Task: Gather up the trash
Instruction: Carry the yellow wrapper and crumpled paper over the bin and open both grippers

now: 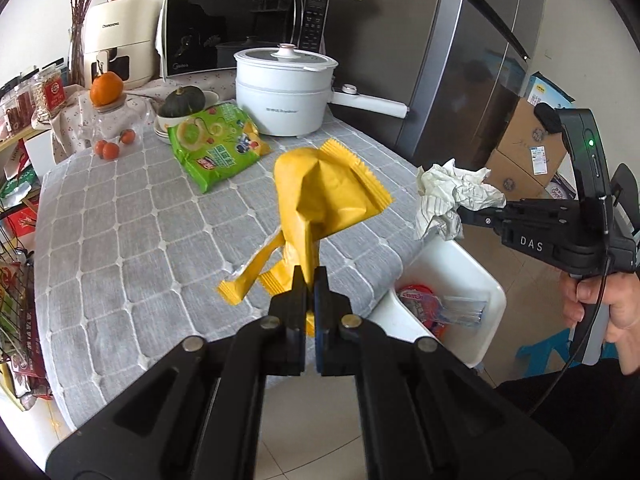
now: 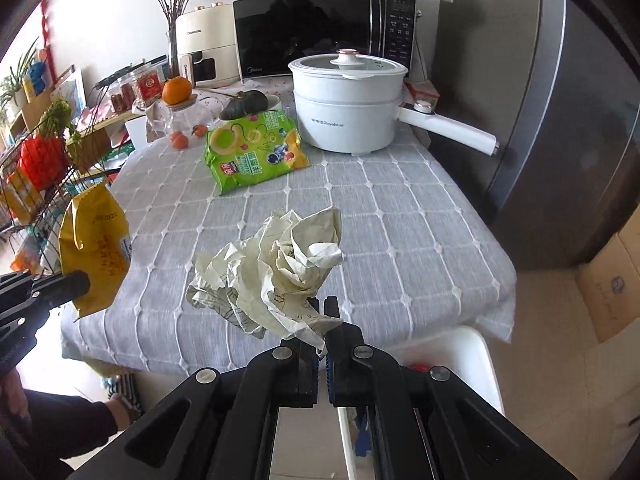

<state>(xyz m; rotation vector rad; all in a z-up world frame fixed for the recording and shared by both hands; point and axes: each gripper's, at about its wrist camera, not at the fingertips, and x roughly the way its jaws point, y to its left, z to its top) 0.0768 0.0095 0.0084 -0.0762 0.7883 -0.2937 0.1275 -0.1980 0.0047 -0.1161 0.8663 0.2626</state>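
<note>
1. I see a kitchen table [image 1: 120,240] under a grey quilted cloth, one microwave [image 1: 244,28] and one fridge [image 1: 480,60] behind it.
2. I count three pieces of trash: one yellow wrapper [image 1: 320,200], one crumpled paper [image 2: 276,272], and one green snack bag [image 2: 252,152] lying on the cloth near the white pot [image 2: 344,100].
3. My left gripper [image 1: 309,280] is pressed together, pinching the yellow wrapper's lower end and holding it up above the table.
4. My right gripper [image 2: 325,308] is likewise clamped on the crumpled paper, lifted over the table's near edge.
5. One white bin [image 1: 452,276] stands beside the table, with a red-labelled packet inside.
</note>
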